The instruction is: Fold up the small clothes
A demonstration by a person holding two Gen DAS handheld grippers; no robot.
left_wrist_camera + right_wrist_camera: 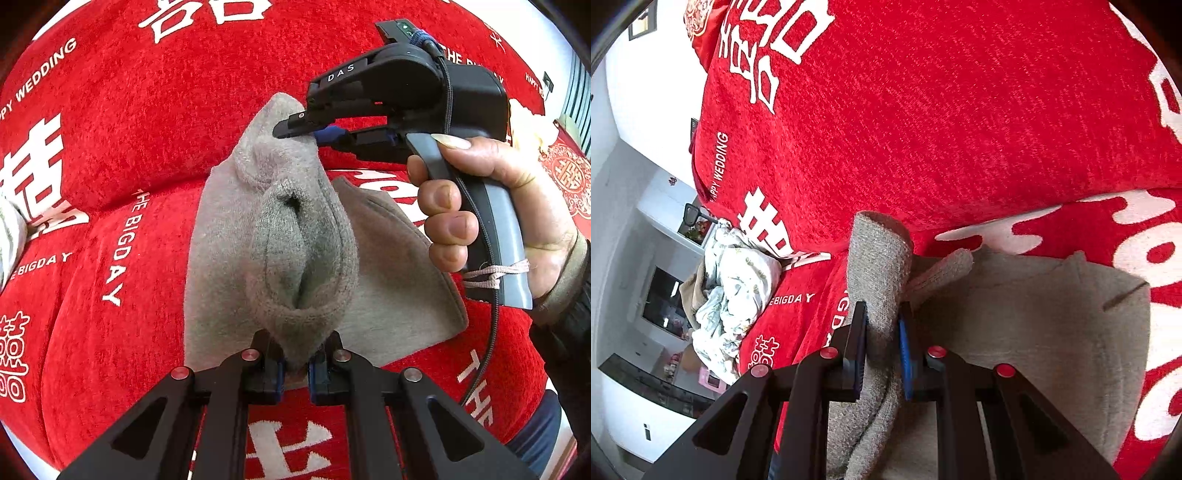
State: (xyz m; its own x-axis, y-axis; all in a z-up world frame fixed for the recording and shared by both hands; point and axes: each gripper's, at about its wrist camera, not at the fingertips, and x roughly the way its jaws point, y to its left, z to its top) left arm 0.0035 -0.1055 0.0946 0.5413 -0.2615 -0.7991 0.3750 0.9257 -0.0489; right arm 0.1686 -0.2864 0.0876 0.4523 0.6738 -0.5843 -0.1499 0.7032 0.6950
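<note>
Cloth: a gray garment [258,229], soft and light, lies on the red blanket [129,129] and will sag wherever unsupported. Left gripper [295,363] pinches its near hem; right gripper [882,347] clamps the far edge. Best held by hems.

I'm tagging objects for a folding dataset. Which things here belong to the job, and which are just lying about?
In the job: grey garment, left gripper, right gripper.
Lying about: crumpled white printed cloth, red wedding sofa cover.
</note>
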